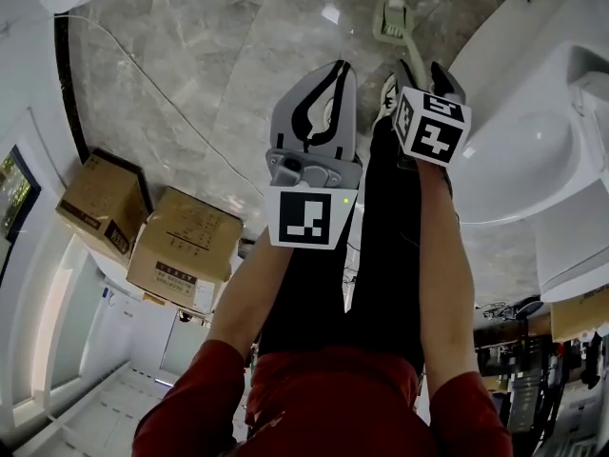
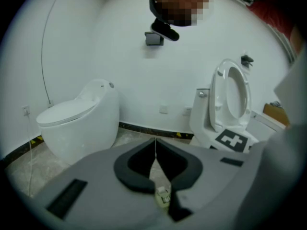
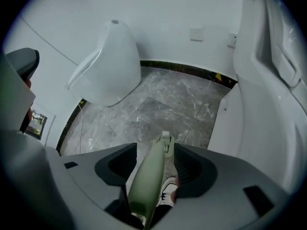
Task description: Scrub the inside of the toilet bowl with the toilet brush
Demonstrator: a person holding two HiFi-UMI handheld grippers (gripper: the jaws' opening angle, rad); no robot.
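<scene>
The toilet brush lies with its pale head on the marble floor, and its green handle runs back between the jaws of my right gripper. Those jaws stand wide on both sides of the handle, and floor shows between the handle and the left jaw. The brush head pokes out past the jaw tips. My left gripper hangs beside it to the left, with its tips together and nothing in them. The open toilet bowl is at the right, its seat raised.
A second, closed white toilet stands along the wall at the left. Two cardboard boxes sit behind the person's legs. A thin cable crosses the floor. The person's shoe is right under the right gripper.
</scene>
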